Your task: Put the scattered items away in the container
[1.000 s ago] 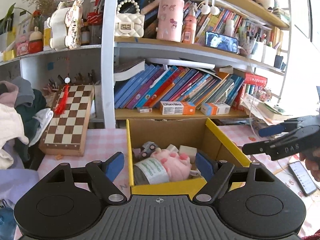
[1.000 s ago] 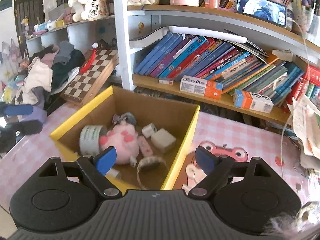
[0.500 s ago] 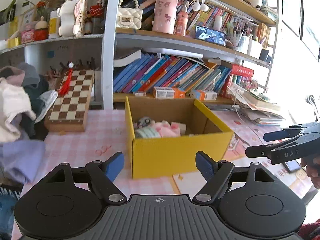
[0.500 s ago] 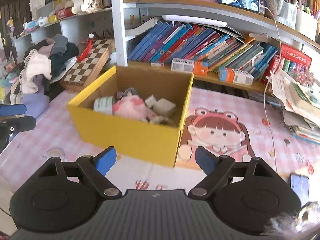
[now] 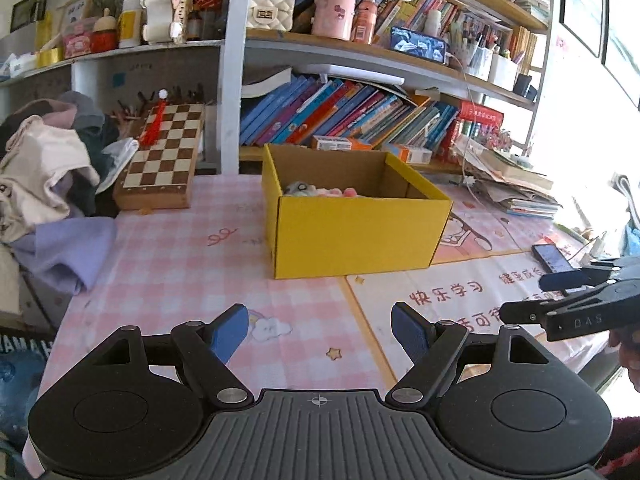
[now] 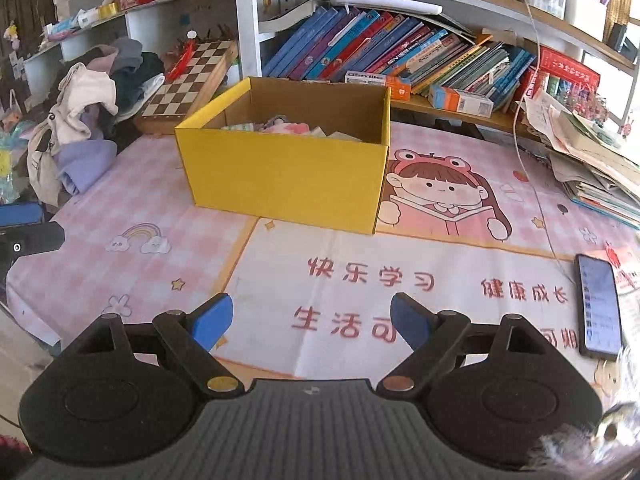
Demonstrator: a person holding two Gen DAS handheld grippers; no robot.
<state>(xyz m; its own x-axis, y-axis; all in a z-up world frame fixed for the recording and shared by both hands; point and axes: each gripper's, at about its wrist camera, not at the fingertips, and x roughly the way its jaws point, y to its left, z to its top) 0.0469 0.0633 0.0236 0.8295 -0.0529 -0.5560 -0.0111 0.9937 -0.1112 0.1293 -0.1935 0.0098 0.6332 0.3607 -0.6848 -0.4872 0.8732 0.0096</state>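
Observation:
A yellow cardboard box (image 5: 352, 232) (image 6: 284, 172) stands on the pink checked table mat, well beyond both grippers. Only the tops of the items inside show over its rim: a pink plush toy (image 5: 340, 192) (image 6: 286, 127) and some pale pieces. My left gripper (image 5: 320, 330) is open above the mat with nothing between its blue pads. My right gripper (image 6: 310, 322) is open too, empty, over the printed poster. The right gripper's fingers (image 5: 560, 300) show at the right edge of the left wrist view; the left gripper's finger (image 6: 24, 236) shows at the left edge of the right wrist view.
A phone (image 6: 598, 306) (image 5: 554, 258) lies on the mat at the right with a white cable. A chessboard (image 5: 164, 160) and a heap of clothes (image 5: 44, 176) sit at the left. Bookshelves (image 5: 360, 116) stand behind the box; stacked papers (image 6: 592, 164) lie at the right.
Both grippers have pulled back from over the box towards the near side of the table and sunk a little. The box now looks farther off and its contents are mostly hidden.

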